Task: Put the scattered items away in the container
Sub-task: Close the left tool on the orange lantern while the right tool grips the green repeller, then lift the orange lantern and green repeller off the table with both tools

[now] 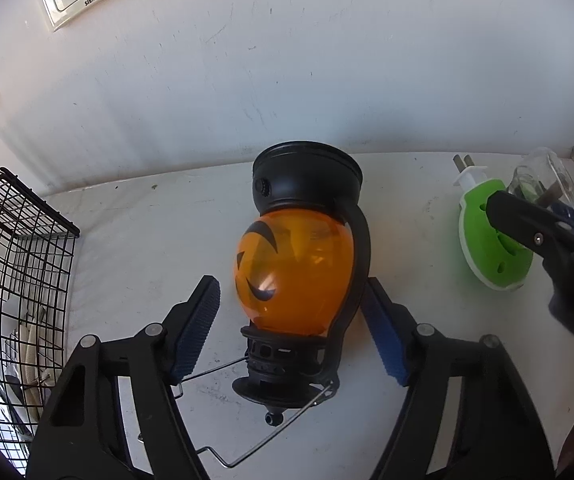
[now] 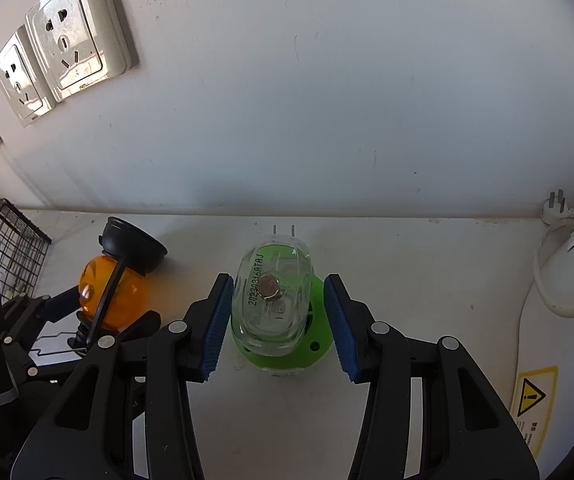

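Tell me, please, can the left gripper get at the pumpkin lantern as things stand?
Probably yes: the left gripper already straddles the pumpkin lantern, nothing lying between its pads and the globe.

I'm working at a white counter [image 2: 427,248] pushed against a scuffed white wall [image 2: 327,100], indoors, in what looks like a home or utility corner. Wall sockets [image 2: 67,44] sit above it, an unplugged plug [image 2: 557,206] lies by the wall, and a yellow warning sticker [image 2: 533,396] marks the surface.

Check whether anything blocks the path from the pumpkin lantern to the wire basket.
Nothing visible does. The pumpkin lantern lies between the left hand-held gripper pads; bare white surface runs from it to the wire basket on its left.
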